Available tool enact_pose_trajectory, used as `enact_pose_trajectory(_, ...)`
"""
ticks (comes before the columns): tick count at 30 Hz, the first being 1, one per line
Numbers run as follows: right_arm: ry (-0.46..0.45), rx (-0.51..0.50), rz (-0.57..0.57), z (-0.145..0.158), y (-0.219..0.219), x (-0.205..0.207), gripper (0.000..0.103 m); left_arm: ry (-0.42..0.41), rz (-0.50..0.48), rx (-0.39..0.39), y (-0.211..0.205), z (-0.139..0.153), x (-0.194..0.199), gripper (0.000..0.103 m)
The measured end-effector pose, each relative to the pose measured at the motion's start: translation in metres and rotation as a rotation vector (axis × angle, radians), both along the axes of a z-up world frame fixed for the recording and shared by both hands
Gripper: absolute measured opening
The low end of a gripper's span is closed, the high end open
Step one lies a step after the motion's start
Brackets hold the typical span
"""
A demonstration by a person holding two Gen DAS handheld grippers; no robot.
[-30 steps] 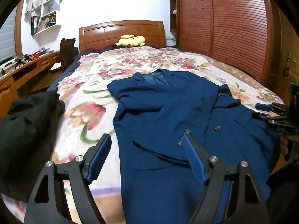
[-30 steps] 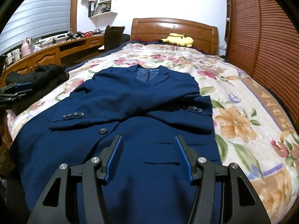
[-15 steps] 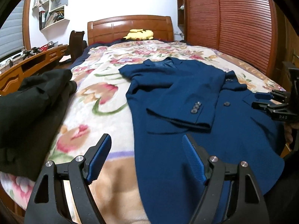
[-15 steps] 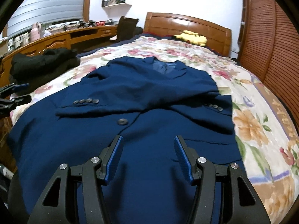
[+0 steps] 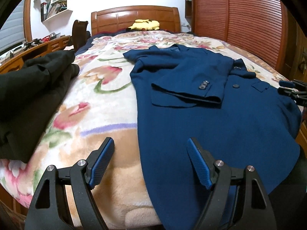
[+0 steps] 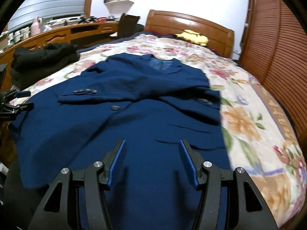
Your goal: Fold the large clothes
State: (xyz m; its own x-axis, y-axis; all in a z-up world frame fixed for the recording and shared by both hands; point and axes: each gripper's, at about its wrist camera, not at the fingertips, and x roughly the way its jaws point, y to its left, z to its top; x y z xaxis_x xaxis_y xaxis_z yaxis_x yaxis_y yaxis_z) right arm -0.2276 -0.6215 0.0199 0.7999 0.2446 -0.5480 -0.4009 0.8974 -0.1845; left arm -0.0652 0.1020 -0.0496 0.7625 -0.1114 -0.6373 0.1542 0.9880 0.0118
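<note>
Two grippers hang over the foot of a bed, both with nothing between their blue pads. The left gripper (image 5: 150,160) stands wide, its left finger over the bare floral blanket (image 5: 99,103) and its right finger over the near left edge of the blue jacket (image 5: 220,118); whether either pad touches the cloth cannot be told. The right gripper (image 6: 152,162) is spread less widely, with a clear gap, and sits above the jacket's lower front panel. The jacket lies face up on the blanket with its hem toward the foot of the bed and its collar toward the headboard (image 5: 134,17). Both sleeves are folded across the chest: one cuff with a row of buttons (image 6: 84,91) lies on top, the other cuff (image 6: 203,101) peeks out near the jacket's edge on the wardrobe side. A single front button (image 6: 115,107) shows just below the upper cuff. To the left on the bed's edge lies a heap of black clothes (image 5: 32,88), apart from the jacket. Further back, a yellow plush toy (image 5: 144,25) rests against the headboard. A wooden desk (image 6: 57,36) runs along the left wall, a slatted wardrobe (image 5: 239,23) stands on the right, and wall shelves (image 5: 55,2) hang above the desk.
</note>
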Motion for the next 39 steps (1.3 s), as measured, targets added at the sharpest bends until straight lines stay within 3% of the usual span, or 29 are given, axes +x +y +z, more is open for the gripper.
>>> enact_pose_trajectory(5,0.05,-0.063,-0.118,-0.013,-0.037,0.009,0.058,0.003,-0.001,-0.004,0.0,-0.002,-0.002,0.079)
enact_pose_trajectory(9,0.093,-0.046,-0.185,-0.022,-0.064,0.016,0.058,0.009,-0.002,-0.011,0.001,-0.004,-0.005,0.079)
enact_pose_trajectory(15,0.164,0.044,-0.165,-0.024,-0.08,0.014,0.066,0.035,-0.014,-0.041,0.004,-0.003,-0.011,0.079)
enact_pose_trajectory(20,0.178,0.026,-0.103,-0.021,-0.077,0.002,0.066,0.047,-0.053,-0.05,0.003,-0.001,-0.017,0.079)
enact_pose_trajectory(27,0.209,0.046,-0.061,-0.026,-0.076,0.0,0.065,0.036,-0.062,-0.07,0.005,-0.002,-0.026,0.053)
enact_pose_trajectory(32,0.216,0.089,-0.037,-0.028,-0.082,-0.003,0.055,0.048,-0.099,-0.06,0.005,-0.006,-0.03,0.051)
enact_pose_trajectory(36,0.198,0.084,-0.016,-0.028,-0.078,-0.006,0.032,0.061,-0.105,-0.045,0.004,-0.005,-0.031,0.051)
enact_pose_trajectory(38,0.187,0.08,-0.014,-0.027,-0.076,-0.007,0.02,0.066,-0.107,-0.042,0.002,-0.004,-0.031,0.039)
enact_pose_trajectory(39,0.184,0.08,-0.014,-0.027,-0.075,-0.007,0.016,0.069,-0.109,-0.037,0.001,-0.003,-0.031,0.028)
